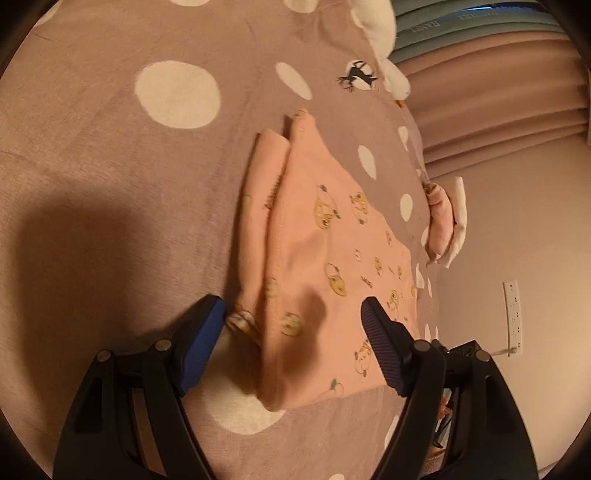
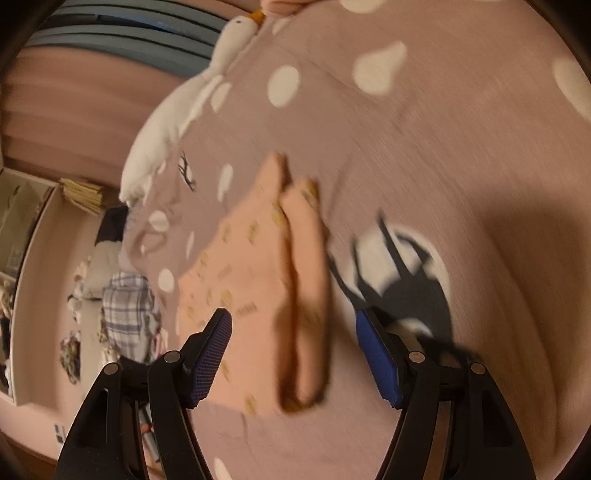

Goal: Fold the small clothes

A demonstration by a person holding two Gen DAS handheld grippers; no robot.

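Observation:
A small peach garment with yellow printed figures lies partly folded on the mauve dotted bedspread. One side of it is turned inward in a long fold. My left gripper hovers open over the garment's near end, its blue pads apart and pressing on nothing. In the right wrist view the same peach garment lies blurred, its folded edge running away from me. My right gripper stands open above its near end, holding nothing.
A white plush goose lies along the bed's far edge, its white body also in the left wrist view. Folded peach and white clothes sit at the bed's edge. A plaid cloth lies on the floor beyond. Pink curtains hang behind.

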